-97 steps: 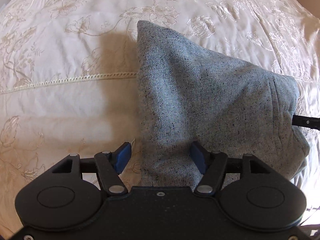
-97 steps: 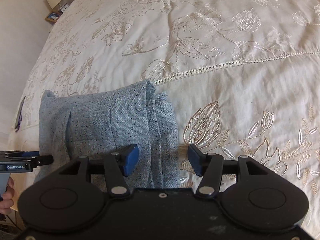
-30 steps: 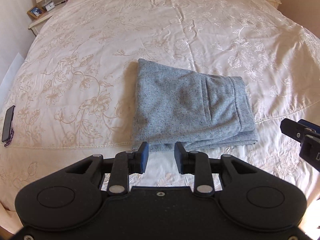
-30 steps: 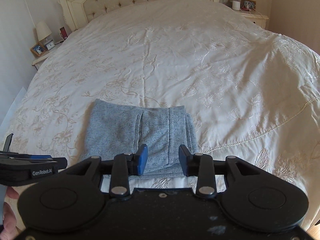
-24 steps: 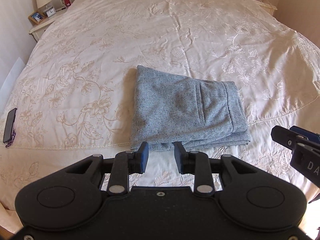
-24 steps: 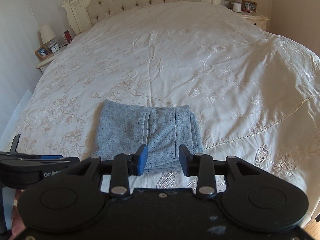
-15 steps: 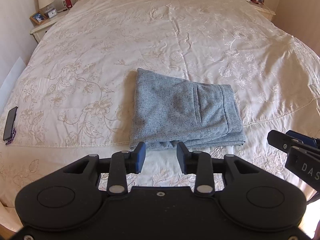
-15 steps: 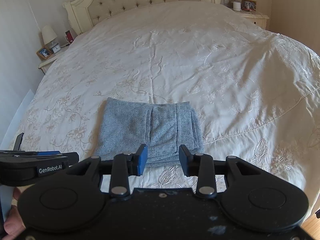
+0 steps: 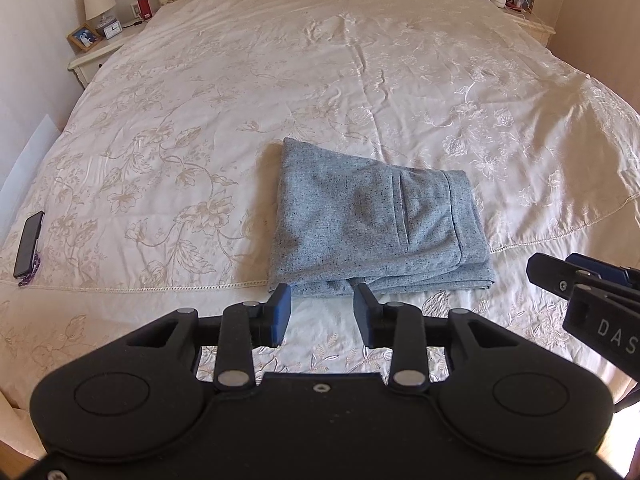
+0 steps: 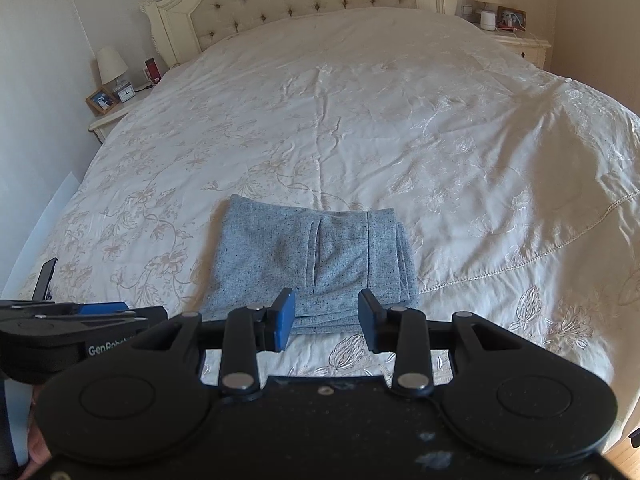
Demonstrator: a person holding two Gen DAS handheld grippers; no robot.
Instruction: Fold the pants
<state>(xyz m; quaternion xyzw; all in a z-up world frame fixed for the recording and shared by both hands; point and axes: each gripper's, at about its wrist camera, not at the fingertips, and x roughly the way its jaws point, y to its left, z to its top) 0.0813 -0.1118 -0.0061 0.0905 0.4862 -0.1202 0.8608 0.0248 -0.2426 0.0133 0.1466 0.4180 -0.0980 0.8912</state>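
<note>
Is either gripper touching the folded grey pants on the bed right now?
Apart. Both wrist views show the left gripper and right gripper open and empty, raised well back from the pants, which lie alone on the bedspread.

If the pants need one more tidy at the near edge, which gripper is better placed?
Left, marginally. The left gripper lines up with the loose, uneven layers at the near edge of the pants; the right gripper faces the neat waistband end. Both are open, empty and clear of the fabric.

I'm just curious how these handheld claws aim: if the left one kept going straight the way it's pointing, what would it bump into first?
Most likely the folded grey pants, at their near edge; the left gripper, jaws open and empty, points down at it. Depth is hard to judge, so it might touch the bedspread just short of them.
</note>
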